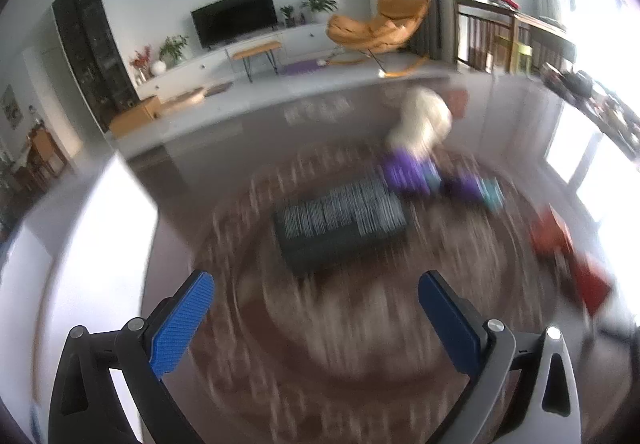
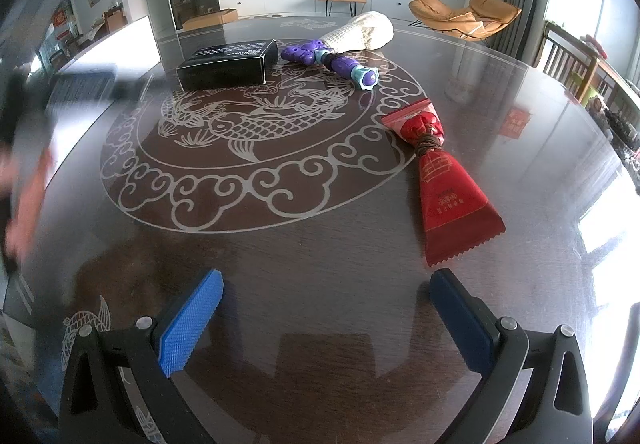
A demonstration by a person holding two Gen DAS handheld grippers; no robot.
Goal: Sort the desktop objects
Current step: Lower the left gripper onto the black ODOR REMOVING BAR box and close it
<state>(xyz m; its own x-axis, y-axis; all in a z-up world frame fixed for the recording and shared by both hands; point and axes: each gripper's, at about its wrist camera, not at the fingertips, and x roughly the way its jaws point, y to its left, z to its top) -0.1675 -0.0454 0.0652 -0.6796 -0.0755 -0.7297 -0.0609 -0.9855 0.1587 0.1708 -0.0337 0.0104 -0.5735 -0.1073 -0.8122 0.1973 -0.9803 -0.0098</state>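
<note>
Four things lay on the dark round surface, which carried a pale fish-and-cloud pattern, and all sat in the upper half of the right wrist frame. A black box rested at upper left of centre, its long axis running nearly across the frame. Just to its right lay a purple toy with teal joints, its length slanting from upper left down to lower right and ending in a teal and purple knob. A cream knitted pouch sat behind the toy, touching or nearly touching it, its wide end toward the upper right. Well apart from these, at right of centre, a red snack packet tied at its waist lay with its long axis running from upper left to lower right, its serrated wide end nearest the camera.

Nothing stood between the right tool and these things; its blue pads were spread wide with bare surface between them. A blurred shape with a hand-like patch filled the left edge of that frame.

The left wrist view was heavily motion-blurred. The left tool also had its pads spread apart, empty, with the box ahead at centre and the toy and pouch at its upper right.
</note>
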